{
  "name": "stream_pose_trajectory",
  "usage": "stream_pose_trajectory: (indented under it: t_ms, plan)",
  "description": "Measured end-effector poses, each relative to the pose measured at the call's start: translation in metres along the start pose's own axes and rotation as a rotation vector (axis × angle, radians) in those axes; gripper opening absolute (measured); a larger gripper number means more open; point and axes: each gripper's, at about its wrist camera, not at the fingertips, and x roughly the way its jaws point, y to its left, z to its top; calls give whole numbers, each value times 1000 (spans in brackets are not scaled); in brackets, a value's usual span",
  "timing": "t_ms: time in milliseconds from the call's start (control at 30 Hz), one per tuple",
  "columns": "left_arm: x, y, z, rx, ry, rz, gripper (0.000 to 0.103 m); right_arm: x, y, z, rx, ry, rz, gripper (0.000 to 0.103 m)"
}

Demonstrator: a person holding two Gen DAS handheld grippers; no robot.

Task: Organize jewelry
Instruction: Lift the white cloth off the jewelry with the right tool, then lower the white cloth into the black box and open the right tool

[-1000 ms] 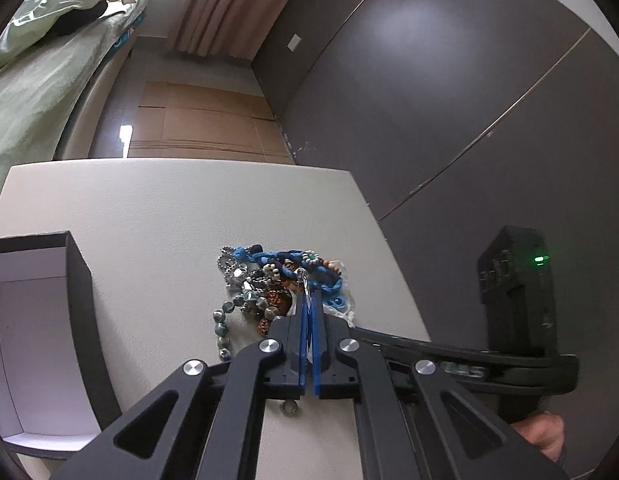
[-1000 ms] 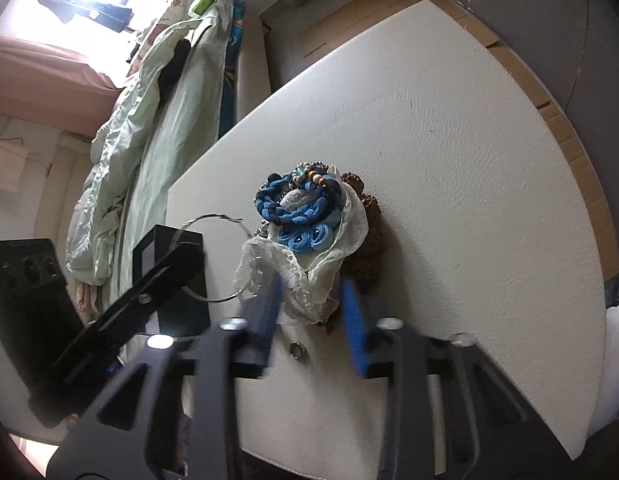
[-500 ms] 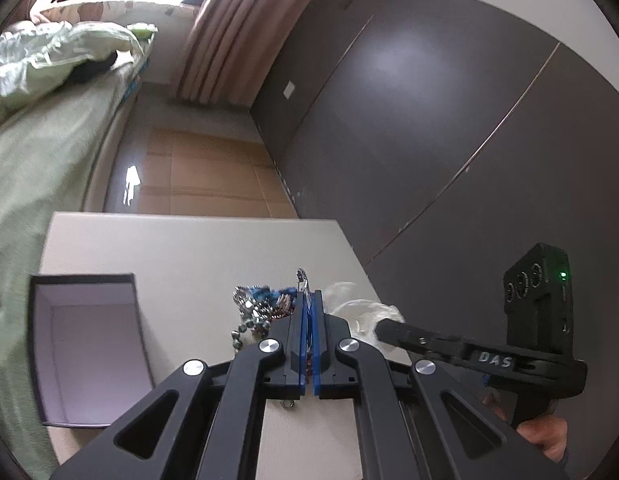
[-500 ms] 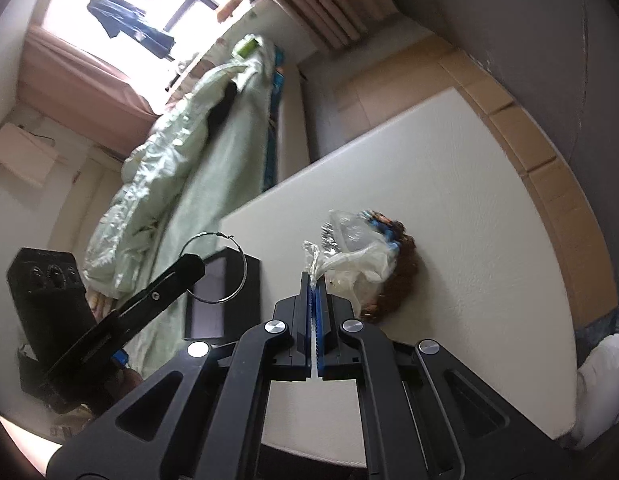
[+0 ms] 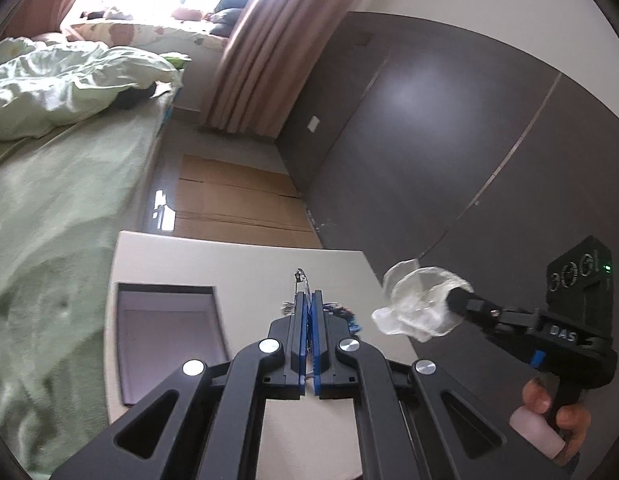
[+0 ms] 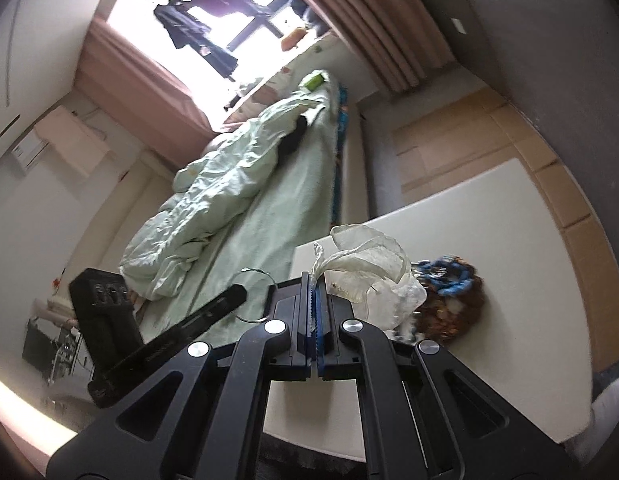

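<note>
The tidying looks only just begun, as a guess from how things lie. The dark open box with a pale lining (image 5: 169, 344) is seen on the white table (image 5: 237, 256), and nothing can be seen inside it. Most of the jewelry is seen left in one tangled heap of blue and brown beaded strands (image 6: 449, 296) on the table, to the right of the box in the left wrist view. Two things are held up off the table. A thin silver wire hoop (image 6: 255, 296) is pinched in the tightly closed left gripper (image 5: 307, 300); only its small clasp end is seen poking up past the blue pads in the left wrist view. In the right wrist view the hoop is seen as a round ring with its flat face turned toward the camera, so no long side can be named. A crumpled clear plastic bag (image 6: 369, 276) is clenched by its twisted neck in the right gripper (image 6: 313, 284), whose blue pads are pressed together on it. The bag's neck is pointed up out of the pads, and its puffy body is spread out to the right of them and above the heap; it is about as wide as it is long. Whether anything is in the bag cannot be told. The hoop, the heap and maybe the bag are probably yet to be put away in the box.
</note>
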Motion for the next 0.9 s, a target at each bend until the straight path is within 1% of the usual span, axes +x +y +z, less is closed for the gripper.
stream_pose_trajectory:
  t_ms: [167, 267, 433, 467, 500, 533, 567, 600, 633, 667, 800, 900]
  plan:
    - [-6, 26, -2, -32, 13, 45, 0, 17, 18, -2, -23, 27, 5, 3]
    - [-6, 40, -6, -34, 33, 96, 0, 28, 28, 0, -51, 47, -1, 3]
    - [0, 59, -10, -44, 58, 129, 1, 55, 45, 7, -103, 95, -15, 3]
    - [2, 61, -11, -50, 67, 130, 6, 62, 50, 7, -118, 109, -18, 3]
    - [3, 65, -12, -60, 73, 126, 22, 68, 54, 7, -128, 122, -18, 3]
    - [2, 68, -11, -69, 71, 130, 35, 74, 58, 7, -138, 134, -17, 3]
    - [0, 70, -11, -73, 56, 143, 60, 84, 63, 7, -154, 151, -21, 3]
    - [-5, 71, -11, -72, 28, 154, 64, 89, 65, 5, -162, 160, -23, 3]
    - [-11, 71, -9, -62, -5, 168, 64, 98, 68, 4, -172, 174, -24, 3]
    - [-14, 71, -8, -55, -13, 180, 64, 103, 69, 3, -177, 182, -22, 3]
    - [-20, 76, -8, -65, -9, 220, 64, 120, 72, -2, -193, 212, -4, 3]
    - [-23, 76, -8, -49, -10, 252, 64, 129, 68, -7, -190, 223, 25, 3]
